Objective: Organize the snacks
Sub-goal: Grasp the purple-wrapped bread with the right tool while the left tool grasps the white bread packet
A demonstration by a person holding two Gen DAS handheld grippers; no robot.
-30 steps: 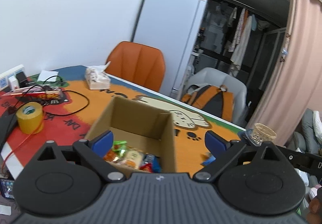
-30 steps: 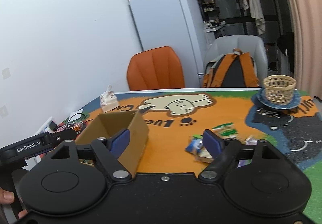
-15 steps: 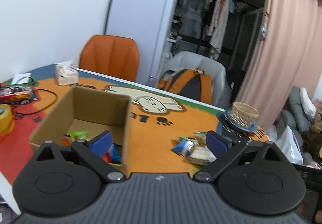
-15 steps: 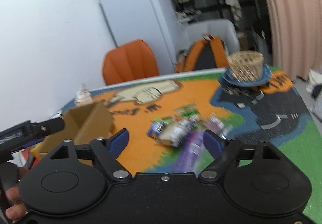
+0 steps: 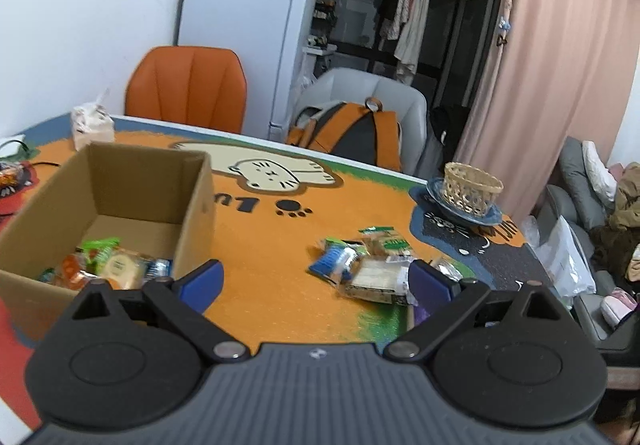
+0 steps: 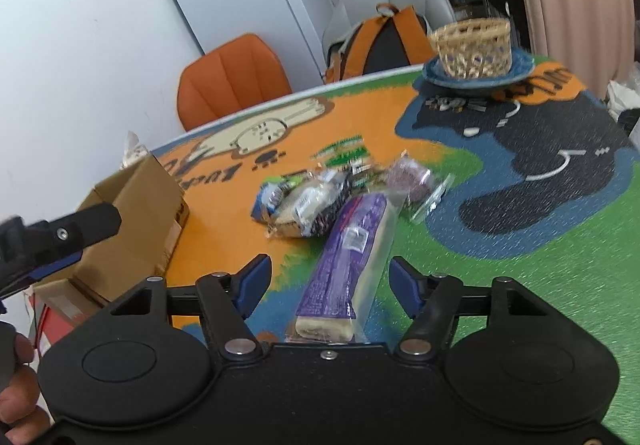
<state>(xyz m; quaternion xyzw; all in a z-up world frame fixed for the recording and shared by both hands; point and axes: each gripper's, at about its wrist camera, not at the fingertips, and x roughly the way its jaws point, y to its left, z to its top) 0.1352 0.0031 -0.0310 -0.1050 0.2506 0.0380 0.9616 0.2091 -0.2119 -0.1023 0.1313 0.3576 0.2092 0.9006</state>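
An open cardboard box (image 5: 192,201) stands on the left of the table with several snack packets (image 5: 108,265) inside; it also shows in the right wrist view (image 6: 148,205). A loose pile of snack packets (image 5: 368,265) lies on the mat to its right. My left gripper (image 5: 316,285) is open and empty, above the mat between box and pile. My right gripper (image 6: 332,285) is open, its fingers either side of a long purple snack pack (image 6: 348,257), not closed on it. The pile (image 6: 316,197) lies just beyond.
A wicker basket (image 6: 472,45) on a blue plate (image 6: 516,69) stands at the far right of the table. A tissue box (image 5: 90,125) sits far left. An orange chair (image 5: 188,89), a grey chair with a backpack (image 5: 356,133) and a fridge (image 5: 248,25) stand behind the table.
Both grippers have swung right, from the box towards the snack pile. The right gripper has come down over the purple pack. Both stay open.
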